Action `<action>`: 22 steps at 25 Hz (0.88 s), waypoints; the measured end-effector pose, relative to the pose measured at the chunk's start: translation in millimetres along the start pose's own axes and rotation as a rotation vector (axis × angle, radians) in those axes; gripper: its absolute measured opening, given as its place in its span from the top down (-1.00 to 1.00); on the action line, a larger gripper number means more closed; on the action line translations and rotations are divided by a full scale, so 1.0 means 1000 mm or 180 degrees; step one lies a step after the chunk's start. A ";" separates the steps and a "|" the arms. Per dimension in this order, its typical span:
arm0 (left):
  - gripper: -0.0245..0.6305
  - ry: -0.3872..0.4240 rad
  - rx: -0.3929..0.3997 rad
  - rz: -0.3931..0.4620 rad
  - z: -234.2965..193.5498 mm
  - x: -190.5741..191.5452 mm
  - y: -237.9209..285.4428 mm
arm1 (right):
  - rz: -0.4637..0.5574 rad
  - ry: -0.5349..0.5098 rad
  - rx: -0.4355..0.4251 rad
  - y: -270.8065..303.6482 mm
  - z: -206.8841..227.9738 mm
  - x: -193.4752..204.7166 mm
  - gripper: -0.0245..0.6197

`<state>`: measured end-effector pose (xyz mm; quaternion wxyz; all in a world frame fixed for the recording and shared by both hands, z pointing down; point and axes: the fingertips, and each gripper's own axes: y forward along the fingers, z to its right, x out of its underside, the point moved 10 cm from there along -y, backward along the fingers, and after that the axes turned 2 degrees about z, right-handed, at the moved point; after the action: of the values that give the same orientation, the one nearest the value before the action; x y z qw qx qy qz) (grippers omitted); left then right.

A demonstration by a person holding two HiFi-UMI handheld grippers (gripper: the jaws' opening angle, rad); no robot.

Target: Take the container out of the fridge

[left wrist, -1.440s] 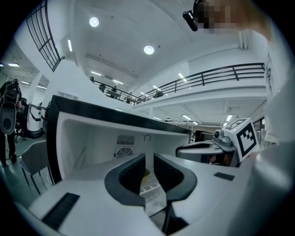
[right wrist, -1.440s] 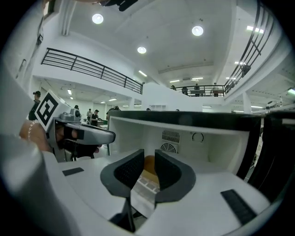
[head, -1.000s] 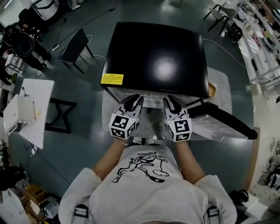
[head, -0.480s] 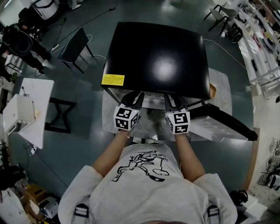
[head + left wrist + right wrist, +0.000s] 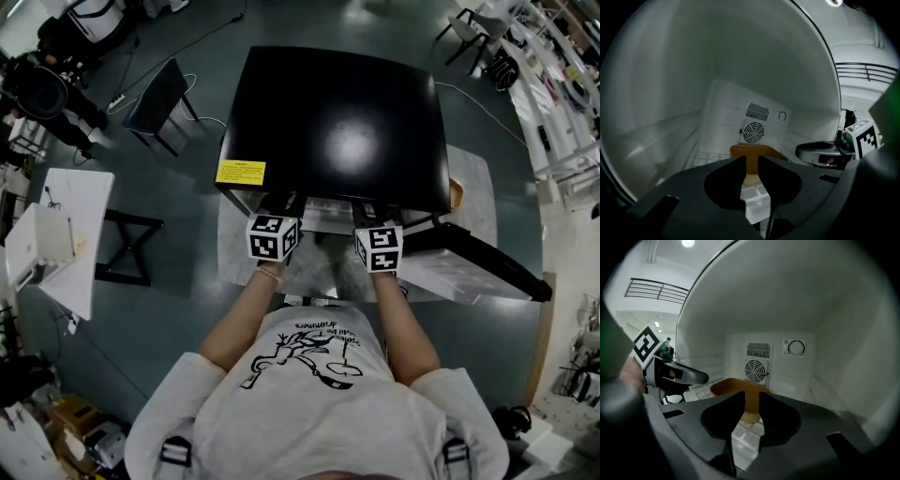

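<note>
Room: dark green-grey floor (image 5: 169, 187); a white table (image 5: 80, 202) at the left and a dark chair (image 5: 159, 98) beyond it.
Fridge: a low fridge (image 5: 337, 122) with a glossy black top and a yellow sticker (image 5: 240, 172) at its front left corner; its door (image 5: 478, 258) is swung open to the right; the inside is white, with a round fan grille (image 5: 756, 370) and a dial (image 5: 796, 348) on the back wall.
Container: an orange-brown container (image 5: 754, 151) sits upright on the white wire shelf (image 5: 708, 158) inside the fridge, in front of the fan grille; it is broad and low, its long axis running across the fridge from side to side, its rim facing up; the lower part looks paler tan.
Left gripper: the left gripper (image 5: 751, 161) reaches into the fridge; its jaws stand a narrow slit apart and grip nothing; the container lies just past the tips, in line with the slit.
Right gripper: the right gripper (image 5: 751, 399) is inside the fridge beside the left one, near but apart; its jaws leave the same slim gap and hold nothing; the container shows through the gap, beyond the tips.
Person: white printed shirt (image 5: 309, 394); both forearms stretch towards the fridge opening.
</note>
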<state>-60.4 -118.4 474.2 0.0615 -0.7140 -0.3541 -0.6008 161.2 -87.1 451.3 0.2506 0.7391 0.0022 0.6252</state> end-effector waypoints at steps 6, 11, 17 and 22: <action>0.58 -0.0099 -0.0062 -0.0086 -0.010 -0.002 0.010 | -0.0065 0.0102 0.0044 0.015 0.009 0.006 0.61; 0.51 -0.0184 -0.0088 -0.0141 -0.013 0.000 0.018 | -0.0148 0.0176 0.0057 0.025 0.016 0.015 0.58; 0.45 -0.0265 -0.0077 -0.0194 -0.017 -0.001 0.027 | -0.0209 0.0272 0.0053 0.037 0.022 0.015 0.53; 0.44 -0.0288 -0.0086 -0.0273 -0.019 -0.001 0.035 | -0.0250 0.0362 0.0057 0.044 0.025 0.015 0.46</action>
<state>-55.4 -154.2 489.8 0.0100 -0.7255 -0.3786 -0.5747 174.3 -130.3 479.7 0.2678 0.7040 0.0510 0.6558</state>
